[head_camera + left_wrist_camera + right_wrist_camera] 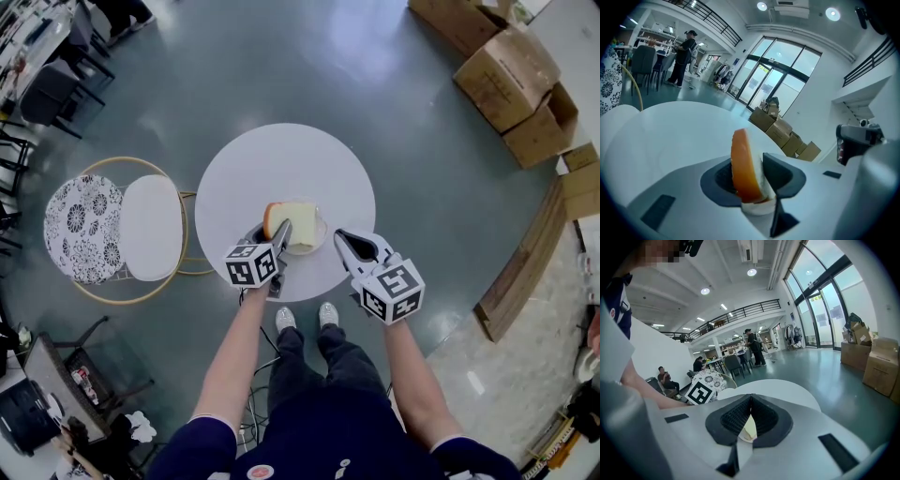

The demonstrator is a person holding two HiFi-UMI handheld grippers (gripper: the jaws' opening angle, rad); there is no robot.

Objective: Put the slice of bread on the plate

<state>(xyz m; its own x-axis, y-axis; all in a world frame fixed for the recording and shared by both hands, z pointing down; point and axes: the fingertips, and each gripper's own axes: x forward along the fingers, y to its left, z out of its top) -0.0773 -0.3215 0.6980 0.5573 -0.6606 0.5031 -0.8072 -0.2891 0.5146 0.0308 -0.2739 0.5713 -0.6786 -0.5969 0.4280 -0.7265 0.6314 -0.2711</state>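
L tongs (272,239) part-open, slack round bread slice (295,223) on plate (322,234), R tongs (343,240) shut, empty; bread's soft, light, so pinch crust gently.

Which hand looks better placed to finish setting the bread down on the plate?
Left, most likely. The bread slice stands between the jaws of the left claw, right over the plate. The right claw sits shut beside the plate, holding nothing.

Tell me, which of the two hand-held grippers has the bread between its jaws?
The left hand-held gripper: the bread slice stands between its jaws, over the plate. The right hand-held gripper has its jaws together, nothing between them.
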